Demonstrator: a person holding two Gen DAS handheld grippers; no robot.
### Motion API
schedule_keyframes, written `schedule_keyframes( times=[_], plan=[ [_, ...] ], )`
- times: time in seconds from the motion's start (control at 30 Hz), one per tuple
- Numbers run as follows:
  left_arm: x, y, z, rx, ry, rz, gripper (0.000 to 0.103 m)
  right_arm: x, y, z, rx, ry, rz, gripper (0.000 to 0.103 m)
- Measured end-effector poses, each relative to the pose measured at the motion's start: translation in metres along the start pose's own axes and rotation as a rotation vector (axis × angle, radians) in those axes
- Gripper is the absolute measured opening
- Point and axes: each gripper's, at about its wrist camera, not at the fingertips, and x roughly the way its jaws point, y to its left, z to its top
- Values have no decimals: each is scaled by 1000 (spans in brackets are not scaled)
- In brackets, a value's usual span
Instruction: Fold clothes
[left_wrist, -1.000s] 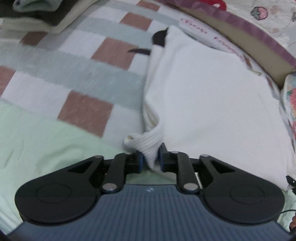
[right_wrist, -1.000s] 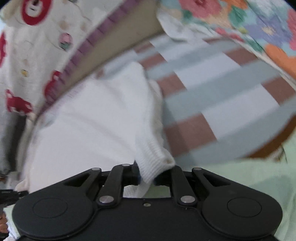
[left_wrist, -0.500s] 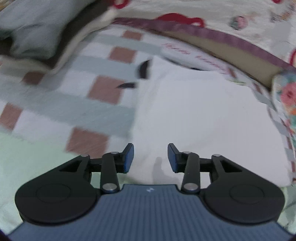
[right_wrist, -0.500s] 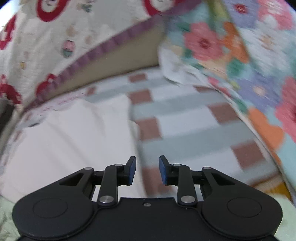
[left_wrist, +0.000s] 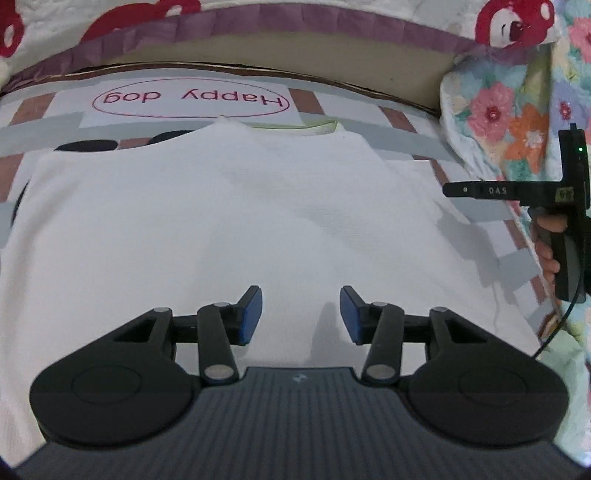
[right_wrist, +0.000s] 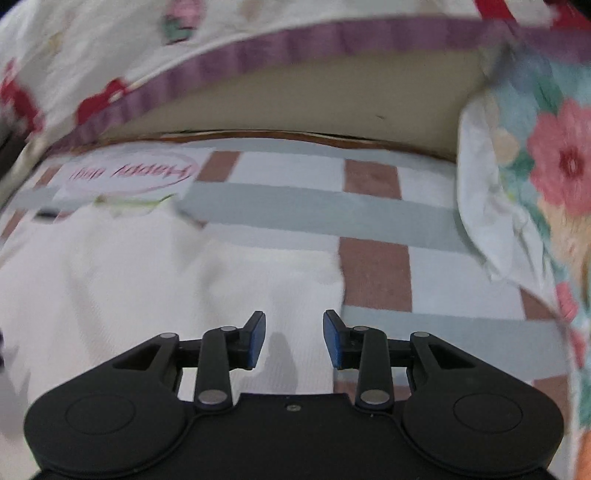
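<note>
A white knit garment (left_wrist: 240, 221) lies folded flat on a checked blanket (left_wrist: 406, 146), filling most of the left wrist view. My left gripper (left_wrist: 301, 314) hovers open over its near middle with nothing between the fingers. In the right wrist view the same white garment (right_wrist: 147, 288) fills the lower left, its right edge ending just beyond my right gripper (right_wrist: 294, 341), which is open and empty above that edge. The right gripper's handle (left_wrist: 569, 221), held by a hand, shows at the right of the left wrist view.
A "Happy dog" label (left_wrist: 190, 98) sits on the blanket behind the garment. A purple-trimmed quilt with red prints (left_wrist: 258, 22) rises at the back. A floral quilt (right_wrist: 546, 166) is piled at the right. Bare checked blanket (right_wrist: 376, 273) lies right of the garment.
Both grippers let go of the white garment's edges a second ago and stand open. They have pulled back and swung toward the back, so the garment now lies flat.
</note>
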Motion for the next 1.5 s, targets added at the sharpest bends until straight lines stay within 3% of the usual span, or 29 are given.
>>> schedule_keyframes(
  times=[0.17, 0.27, 0.3, 0.33, 0.4, 0.47, 0.57, 0.67, 0.73, 0.83, 0.9, 0.97, 1.0, 1.07, 1.17, 1.3, 1.37, 1.5],
  plan=[
    [16, 3, 3, 25, 11, 11, 45, 40, -20, -3, 124, 0, -17, 39],
    [17, 7, 4, 33, 9, 11, 47, 46, -20, -6, 102, -71, 36, 39],
    [18, 9, 5, 35, 8, 12, 47, 46, -18, -6, 68, -86, 56, 13],
    [18, 10, 5, 37, 7, 12, 47, 45, -15, -6, 34, -102, 77, 2],
    [18, 12, 4, 33, 0, 19, 47, 43, -10, -5, -26, -139, 111, 2],
    [18, 12, 2, 34, -4, 14, 47, 31, -23, 3, 52, -244, 55, 2],
    [19, 8, -4, 46, 0, 13, 52, 30, -36, 10, 78, -241, -25, 2],
    [19, 4, -13, 61, 4, 39, 53, 36, -26, 11, 71, -151, -80, 11],
    [17, 1, -18, 69, 6, 50, 56, 23, -25, 3, 115, -173, -88, 29],
    [11, 1, -27, 81, 17, 66, 62, -13, -26, -21, 213, -253, -20, 40],
    [7, 1, -37, 84, 28, 87, 63, -32, -25, -42, 254, -248, 64, 40],
    [-2, 0, -46, 82, -11, 77, 59, -49, -25, -69, 258, -228, 125, 40],
    [-8, -2, -50, 84, -42, 61, 59, -55, -23, -82, 228, -208, 107, 40],
    [-23, -12, -58, 112, -99, -7, 59, -75, -13, -112, 143, -160, -32, 42],
    [-34, -31, -68, 130, -93, -85, 58, -107, -25, -156, 278, -169, 24, 42],
    [-26, -44, -85, 101, -13, -140, 58, -114, -54, -208, 570, -106, 143, 42],
    [-16, -45, -96, 102, 45, -86, 58, -112, -61, -227, 670, -67, 192, 42],
    [-15, -48, -101, 110, 44, -61, 58, -104, -62, -244, 751, -23, 288, 44]
  ],
)
